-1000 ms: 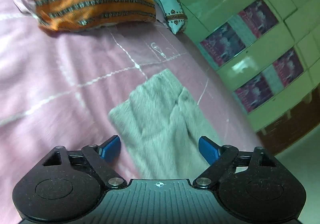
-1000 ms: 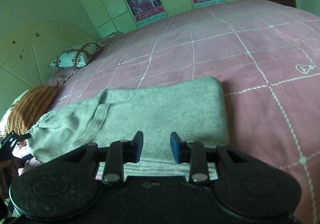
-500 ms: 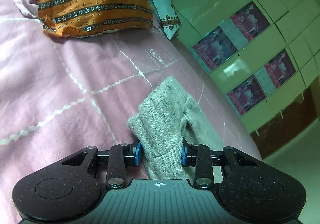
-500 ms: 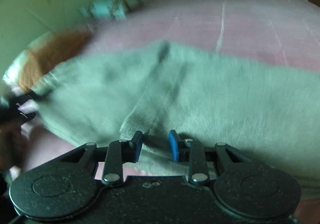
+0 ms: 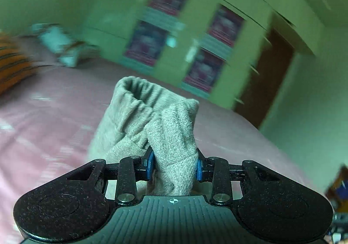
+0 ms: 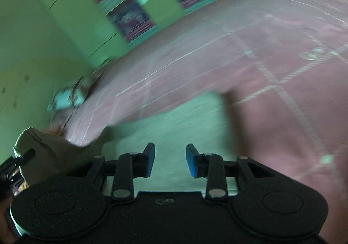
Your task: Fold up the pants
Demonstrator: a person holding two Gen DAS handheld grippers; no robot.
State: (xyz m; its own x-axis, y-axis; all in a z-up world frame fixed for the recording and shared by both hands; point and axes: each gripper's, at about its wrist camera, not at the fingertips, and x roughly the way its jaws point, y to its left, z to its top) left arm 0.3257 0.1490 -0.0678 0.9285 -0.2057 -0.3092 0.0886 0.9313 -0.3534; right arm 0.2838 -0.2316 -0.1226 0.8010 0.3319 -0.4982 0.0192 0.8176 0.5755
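Note:
The grey knit pants [image 5: 152,122] lie on the pink bed. My left gripper [image 5: 174,166] is shut on a bunched end of them and holds it lifted above the bed. In the right wrist view the pants [image 6: 174,122] show as a blurred grey band in front of my right gripper [image 6: 170,160]. Its jaws stand a little apart and nothing shows between the pads. The left gripper [image 6: 13,165] with its held cloth shows at the far left edge.
The pink bedspread [image 6: 271,65] with white grid lines fills the area. An orange striped pillow [image 5: 13,67] and a white patterned pillow [image 5: 58,46] lie at the bed's head. A green wardrobe [image 5: 195,26] with posters and a brown door [image 5: 267,74] stand beyond.
My left gripper closed on the end of the pants and lifted it, swinging toward the wardrobe. My right gripper moved across the pants; its jaws stay a little apart.

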